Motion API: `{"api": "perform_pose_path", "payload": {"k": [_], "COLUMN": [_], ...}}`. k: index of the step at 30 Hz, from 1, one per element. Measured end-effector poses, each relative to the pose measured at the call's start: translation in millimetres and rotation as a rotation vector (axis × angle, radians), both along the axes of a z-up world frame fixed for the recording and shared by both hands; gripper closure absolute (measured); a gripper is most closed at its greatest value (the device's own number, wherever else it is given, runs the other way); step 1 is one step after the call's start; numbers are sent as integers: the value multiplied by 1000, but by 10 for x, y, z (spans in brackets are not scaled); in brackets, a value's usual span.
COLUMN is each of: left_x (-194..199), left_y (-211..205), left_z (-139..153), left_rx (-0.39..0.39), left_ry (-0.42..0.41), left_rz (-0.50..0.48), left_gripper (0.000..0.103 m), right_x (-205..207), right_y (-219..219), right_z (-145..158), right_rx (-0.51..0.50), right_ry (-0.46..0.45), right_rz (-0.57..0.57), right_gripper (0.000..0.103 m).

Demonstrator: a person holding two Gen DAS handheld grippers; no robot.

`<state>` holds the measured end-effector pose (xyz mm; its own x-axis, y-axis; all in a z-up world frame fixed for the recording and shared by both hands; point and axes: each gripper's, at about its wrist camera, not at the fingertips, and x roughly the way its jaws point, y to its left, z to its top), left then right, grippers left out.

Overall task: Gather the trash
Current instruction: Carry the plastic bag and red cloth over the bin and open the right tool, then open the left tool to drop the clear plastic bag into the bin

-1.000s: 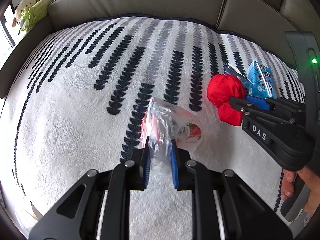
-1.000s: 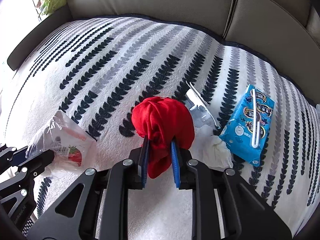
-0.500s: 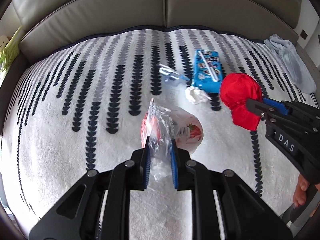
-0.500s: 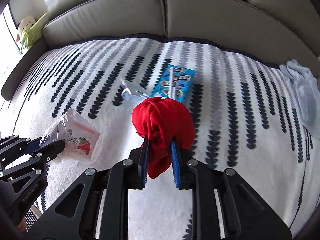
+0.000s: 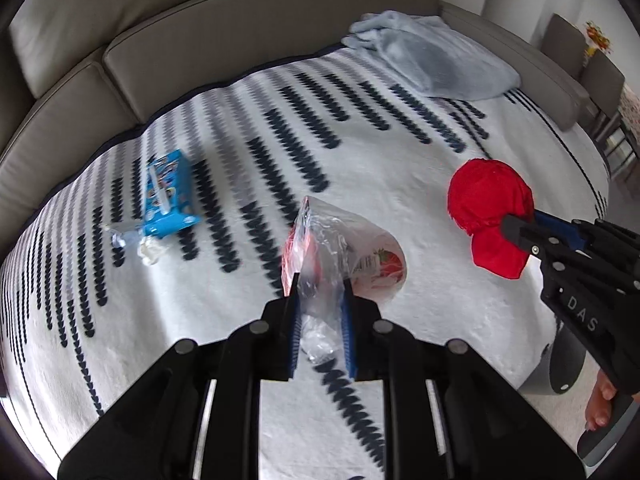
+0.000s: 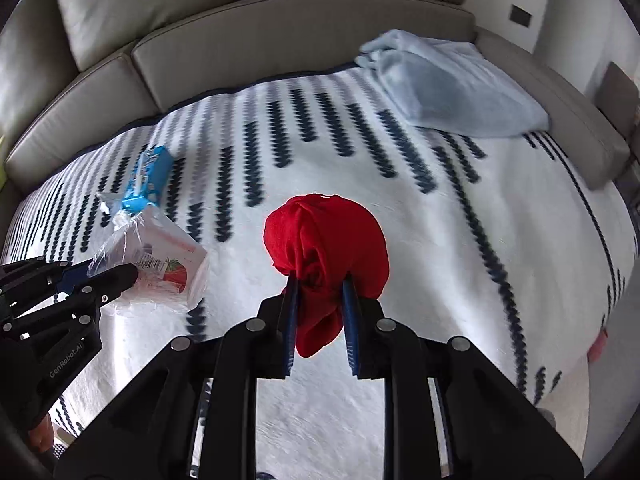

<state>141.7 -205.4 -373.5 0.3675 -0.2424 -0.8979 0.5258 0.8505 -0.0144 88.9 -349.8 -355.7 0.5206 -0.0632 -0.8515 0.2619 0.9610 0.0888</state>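
Note:
My left gripper (image 5: 319, 312) is shut on a clear plastic wrapper with a strawberry label (image 5: 344, 248) and holds it above the patterned blanket (image 5: 248, 152). My right gripper (image 6: 319, 312) is shut on a crumpled red cloth (image 6: 326, 236), also held above the blanket. Each gripper shows in the other's view: the right one with the red cloth (image 5: 488, 208) at the right, the left one with the wrapper (image 6: 160, 256) at the left. A blue carton (image 5: 170, 192), a clear plastic scrap (image 5: 120, 234) and a white crumpled tissue (image 5: 150, 250) lie on the blanket at the far left.
A light blue towel (image 5: 432, 60) lies at the blanket's far right corner. Grey sofa cushions (image 5: 240, 28) curve around the back. Chairs (image 5: 588, 64) stand beyond the sofa's right end. The person's foot (image 5: 600, 404) shows at the lower right.
Both grippers have swung to the right with their loads still held. The blue carton and scraps have shifted to the far left of the views; the blue towel and sofa end have come in.

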Motion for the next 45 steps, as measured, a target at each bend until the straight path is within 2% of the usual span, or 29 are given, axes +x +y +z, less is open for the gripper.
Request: {"api": "perform_pose_path", "payload": {"k": [6,12,18,23,27,31,38,45], "left_x": [-587,-1354,-2237,-2860,-3208,-3407,-3578,-3751], "left_y": [-1109,-2175,-3088,-3693,-4014,-4213,-4317,-4333], "left_z": [13,-35,-171,-357,-512,-637,-734,-695], "left_rx": [-7,-8,-5,9,21,39,65,62], "left_ry": [7,21,47,76,84,83,81,85], "left_rz": [-206,-389,-563,-695,-772,-816,-849,-887], "left_gripper": [85,85,85,85,85,85,85,85], "right_x": [-936,-2030,-3105,-3815,-4242,-4473,-4664,-4787], "right_y": [-991,-1863,-2513,-2853,-2990,-3055,-3128,-3088], "right_z": [-37,-114,-336,-607,-802,-928,-977,-923], "right_rx": [-6,-5,18,40,63,78,84,80], "right_ry": [23,58,98,143,160,163,151,150], "right_rz": [-212,-434,-654,-789,-859,-890,-916,-940], "right_gripper": [84,84,84,84,81,79,78,78]}}
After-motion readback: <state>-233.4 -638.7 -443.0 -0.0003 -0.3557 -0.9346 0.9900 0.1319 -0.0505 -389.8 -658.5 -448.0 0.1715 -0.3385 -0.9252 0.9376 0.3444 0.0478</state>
